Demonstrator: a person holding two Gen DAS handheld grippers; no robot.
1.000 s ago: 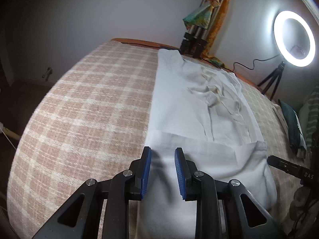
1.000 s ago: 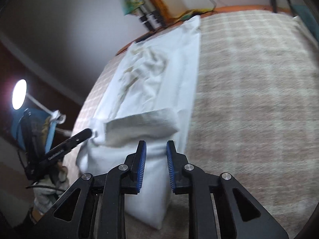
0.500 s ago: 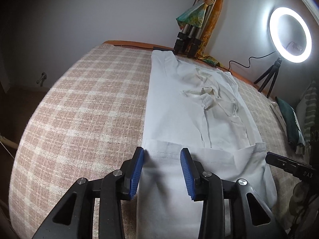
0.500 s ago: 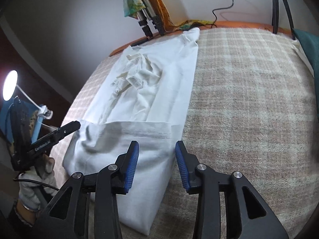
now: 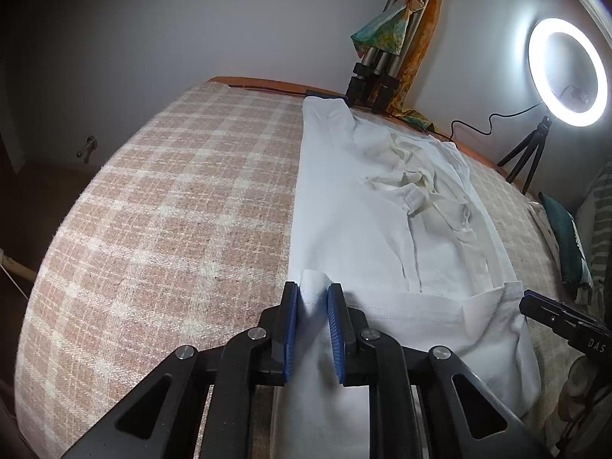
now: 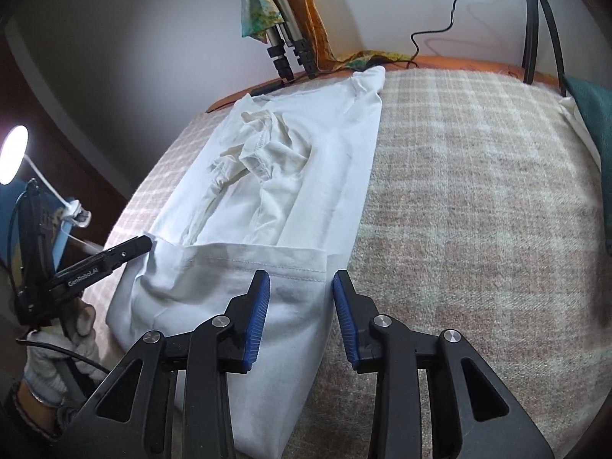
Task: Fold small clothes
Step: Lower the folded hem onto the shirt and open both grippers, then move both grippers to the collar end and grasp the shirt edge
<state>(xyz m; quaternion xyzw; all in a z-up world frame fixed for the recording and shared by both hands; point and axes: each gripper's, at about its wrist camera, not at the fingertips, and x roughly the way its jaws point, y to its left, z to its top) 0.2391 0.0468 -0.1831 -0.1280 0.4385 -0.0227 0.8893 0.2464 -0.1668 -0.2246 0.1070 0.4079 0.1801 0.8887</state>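
A white garment (image 5: 355, 206) lies lengthwise on the plaid blanket, its near hem folded back over itself. My left gripper (image 5: 311, 306) is closed on a raised pinch of the hem's left corner (image 5: 313, 287). In the right wrist view the same garment (image 6: 306, 160) shows with the folded hem band (image 6: 244, 264) across it. My right gripper (image 6: 301, 298) is open, its blue pads (image 6: 260, 302) straddling the hem's right corner just above the cloth. The left gripper's tip (image 6: 126, 254) touches the hem's far corner there.
The plaid blanket (image 5: 172, 210) covers the bed. A lit ring light on a tripod (image 5: 566, 72) stands at the right, a camera tripod with a coloured scarf (image 5: 386, 49) at the head. A teal cushion (image 5: 566, 237) lies at the right edge.
My left gripper has closed from open onto the hem's left corner, lifting a small pinch. My right gripper has opened wider and sits over the hem's right corner.
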